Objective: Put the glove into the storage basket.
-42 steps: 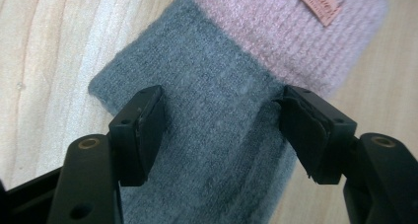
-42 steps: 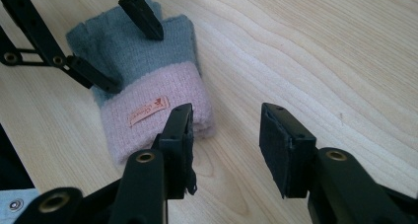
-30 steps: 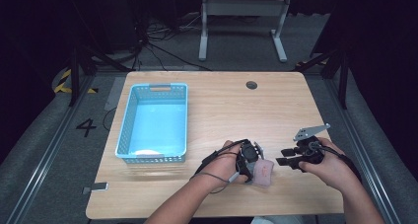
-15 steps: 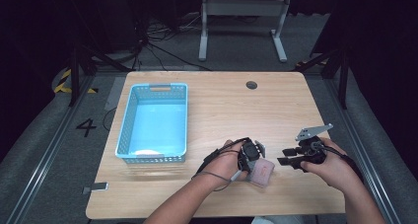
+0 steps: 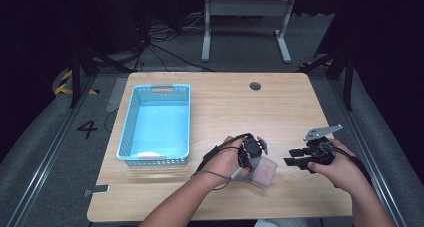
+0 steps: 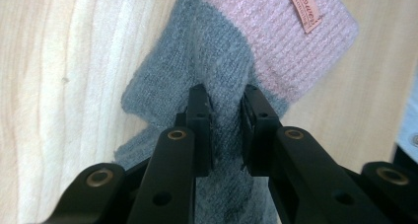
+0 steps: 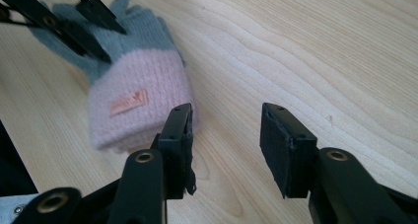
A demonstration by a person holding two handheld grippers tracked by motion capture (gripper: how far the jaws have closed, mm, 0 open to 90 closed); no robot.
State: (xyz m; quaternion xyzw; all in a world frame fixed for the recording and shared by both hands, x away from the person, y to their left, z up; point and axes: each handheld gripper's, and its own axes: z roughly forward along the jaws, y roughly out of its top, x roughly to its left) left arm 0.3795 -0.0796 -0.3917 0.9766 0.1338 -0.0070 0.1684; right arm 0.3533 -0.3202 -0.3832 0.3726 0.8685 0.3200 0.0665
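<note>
In the high view the left gripper (image 5: 252, 151) and its hand hide most of the glove (image 5: 264, 171); only the pink cuff shows. The glove's label (image 6: 301, 6) is cut by the top edge in the left gripper view, its lettering partly unreadable. In the right gripper view that label is blurred.

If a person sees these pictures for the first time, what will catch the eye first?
Probably the grey and pink knitted glove near the table's front edge, its grey part pinched by the left claw, whose jaws have just been closing. Next comes the light blue plastic basket at the table's left.
</note>
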